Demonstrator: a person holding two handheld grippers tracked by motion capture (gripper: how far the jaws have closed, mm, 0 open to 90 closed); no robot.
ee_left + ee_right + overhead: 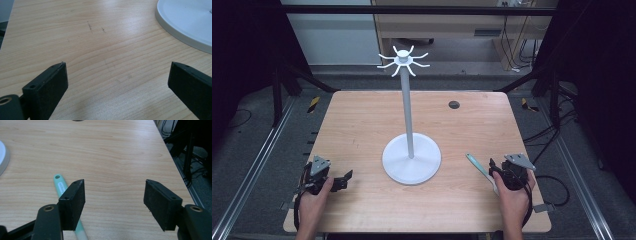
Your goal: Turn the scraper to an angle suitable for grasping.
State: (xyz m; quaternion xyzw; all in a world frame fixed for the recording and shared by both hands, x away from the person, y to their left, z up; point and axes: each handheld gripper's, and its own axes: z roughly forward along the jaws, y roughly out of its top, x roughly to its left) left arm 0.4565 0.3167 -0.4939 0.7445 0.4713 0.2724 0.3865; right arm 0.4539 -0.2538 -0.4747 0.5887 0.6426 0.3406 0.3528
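Both jaws spread wide on the left hand-held gripper [117, 85] and the right hand-held gripper [113, 202], nothing between them. The mint-green utensil [60, 187] lies on the table [362, 130] just beside the right one's jaw.

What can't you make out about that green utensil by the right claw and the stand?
- Green utensil: its working end is hidden under the right claw in the right gripper view, and under the hand in the high view.
- Its handle label: too small to read.
- White stand: cut off by the left gripper view's edge.
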